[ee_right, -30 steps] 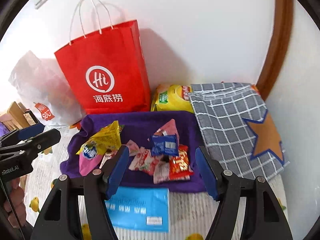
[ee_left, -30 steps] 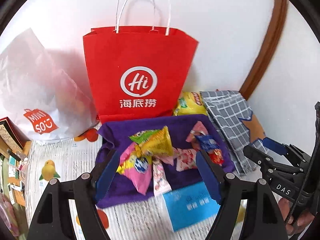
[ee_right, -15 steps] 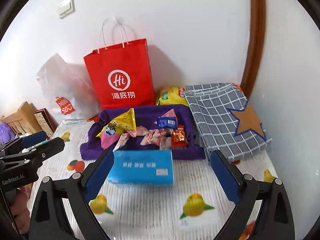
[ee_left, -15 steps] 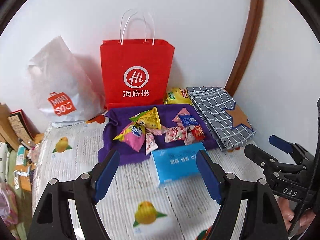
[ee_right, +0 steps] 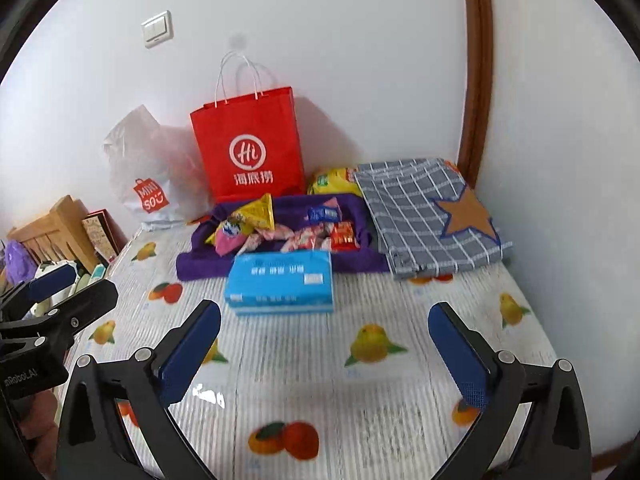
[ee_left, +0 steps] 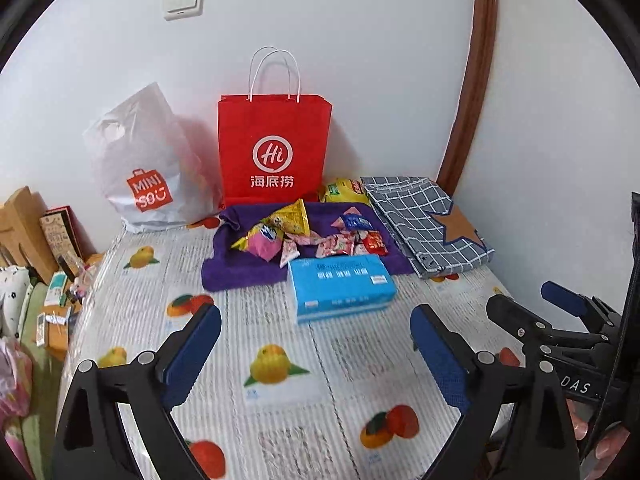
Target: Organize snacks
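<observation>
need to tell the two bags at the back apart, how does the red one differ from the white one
The red paper bag stands upright with crisp flat sides; the white plastic bag slumps, crumpled. The red bag has twisted white cord handles above its rim; the white bag has a die-cut hole near its top. The red bag shows a white "Hi" circle logo; the white bag has an orange Miniso mark. Both stand by the wall behind the purple cloth.

Left hand-held gripper (ee_left: pixel 316 334) and right hand-held gripper (ee_right: pixel 324 330) opening, both empty.

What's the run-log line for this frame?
left tool: opening, empty | right tool: opening, empty | snacks: piled on purple cloth | blue tissue pack: in front of cloth | red bag: upright behind
</observation>
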{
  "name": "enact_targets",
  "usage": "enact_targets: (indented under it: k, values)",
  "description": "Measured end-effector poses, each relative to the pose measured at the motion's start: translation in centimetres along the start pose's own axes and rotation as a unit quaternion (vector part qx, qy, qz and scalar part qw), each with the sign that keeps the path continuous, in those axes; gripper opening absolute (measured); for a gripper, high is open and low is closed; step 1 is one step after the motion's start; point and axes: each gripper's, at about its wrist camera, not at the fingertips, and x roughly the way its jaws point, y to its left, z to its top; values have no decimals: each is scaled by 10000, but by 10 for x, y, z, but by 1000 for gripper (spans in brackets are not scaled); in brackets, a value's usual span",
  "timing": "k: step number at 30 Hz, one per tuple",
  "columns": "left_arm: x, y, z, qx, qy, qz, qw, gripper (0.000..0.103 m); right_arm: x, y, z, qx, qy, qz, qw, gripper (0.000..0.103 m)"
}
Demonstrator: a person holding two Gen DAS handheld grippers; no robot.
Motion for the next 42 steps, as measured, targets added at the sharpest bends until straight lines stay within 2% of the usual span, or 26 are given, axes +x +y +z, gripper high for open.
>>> enact_targets:
  k: [6,13,42]
  values:
    - [-15,-4,-17,-3,-85,48,10000,96,-13,-2,-19,-132,-3,-215,9997,102]
    - [-27,0,-18,-72,-194,156,9997,96,-22,0,-26,-191,-74,-150,9997,102]
    - [-29,-3,-17,-41,-210,174,9996,96,-32,3,-25,-192,-184,-125,9996,102]
